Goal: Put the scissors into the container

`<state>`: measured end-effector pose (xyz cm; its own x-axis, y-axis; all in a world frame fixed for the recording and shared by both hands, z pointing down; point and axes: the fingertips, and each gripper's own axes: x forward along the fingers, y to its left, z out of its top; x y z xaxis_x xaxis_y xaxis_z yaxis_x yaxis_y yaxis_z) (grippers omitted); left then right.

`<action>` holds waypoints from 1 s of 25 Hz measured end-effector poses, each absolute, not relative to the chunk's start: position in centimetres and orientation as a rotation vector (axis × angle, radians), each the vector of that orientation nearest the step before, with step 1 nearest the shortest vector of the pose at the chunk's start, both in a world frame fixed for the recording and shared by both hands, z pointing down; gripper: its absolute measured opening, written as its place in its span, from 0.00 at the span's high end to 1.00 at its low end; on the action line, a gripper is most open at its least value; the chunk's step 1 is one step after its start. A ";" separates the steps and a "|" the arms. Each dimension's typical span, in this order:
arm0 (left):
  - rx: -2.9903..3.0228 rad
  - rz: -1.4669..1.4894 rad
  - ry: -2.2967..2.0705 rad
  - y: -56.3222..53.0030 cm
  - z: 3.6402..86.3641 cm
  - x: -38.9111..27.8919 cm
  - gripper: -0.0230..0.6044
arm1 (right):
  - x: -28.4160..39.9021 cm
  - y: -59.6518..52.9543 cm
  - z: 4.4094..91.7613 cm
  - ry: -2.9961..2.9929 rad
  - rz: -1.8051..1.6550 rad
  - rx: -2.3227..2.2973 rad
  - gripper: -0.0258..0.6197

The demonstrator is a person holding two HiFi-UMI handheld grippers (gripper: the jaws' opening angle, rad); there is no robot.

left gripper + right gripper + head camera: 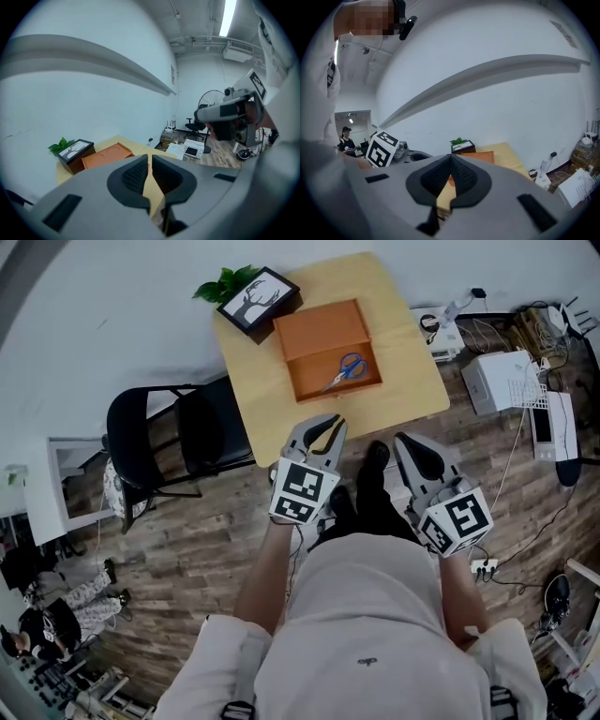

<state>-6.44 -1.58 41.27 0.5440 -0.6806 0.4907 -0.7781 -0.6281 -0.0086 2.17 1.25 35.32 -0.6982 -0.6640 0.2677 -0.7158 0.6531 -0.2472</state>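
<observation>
Blue-handled scissors (347, 368) lie inside the orange container (319, 330), in its near compartment, on a small wooden table (408, 381). My left gripper (330, 420) hangs just off the table's near edge, shut and holding nothing; its tips (149, 157) meet in the left gripper view, with the container (107, 154) beyond them. To its right my right gripper (403, 439) is held over the floor near the person's shoes, also shut and empty. Its tips (451, 157) point toward the container (480, 156). The scissors do not show in either gripper view.
A black picture frame (258, 298) and a green plant (225, 284) stand at the table's far left corner. A black folding chair (173, 432) sits left of the table. White devices (502, 381), cables and a power strip (484, 566) lie on the floor to the right.
</observation>
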 end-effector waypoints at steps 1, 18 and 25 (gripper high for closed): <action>2.576 0.653 -1.238 -1.0 40.6 -6.7 0.92 | 1.9 1.7 35.1 -2.711 0.494 1.142 0.96; 2.620 0.291 -1.340 5.8 31.2 -9.3 0.95 | 1.7 5.6 31.6 -2.725 0.316 1.162 0.96; 2.602 0.221 -1.376 6.5 29.9 -10.3 0.95 | 1.7 5.9 31.5 -2.706 0.290 1.131 0.96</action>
<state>-10.26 6.52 29.95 0.5583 -0.8002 0.2190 -0.8286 -0.5513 0.0977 1.68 5.86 31.54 -0.6895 -0.6790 0.2521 -0.7170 0.6891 -0.1049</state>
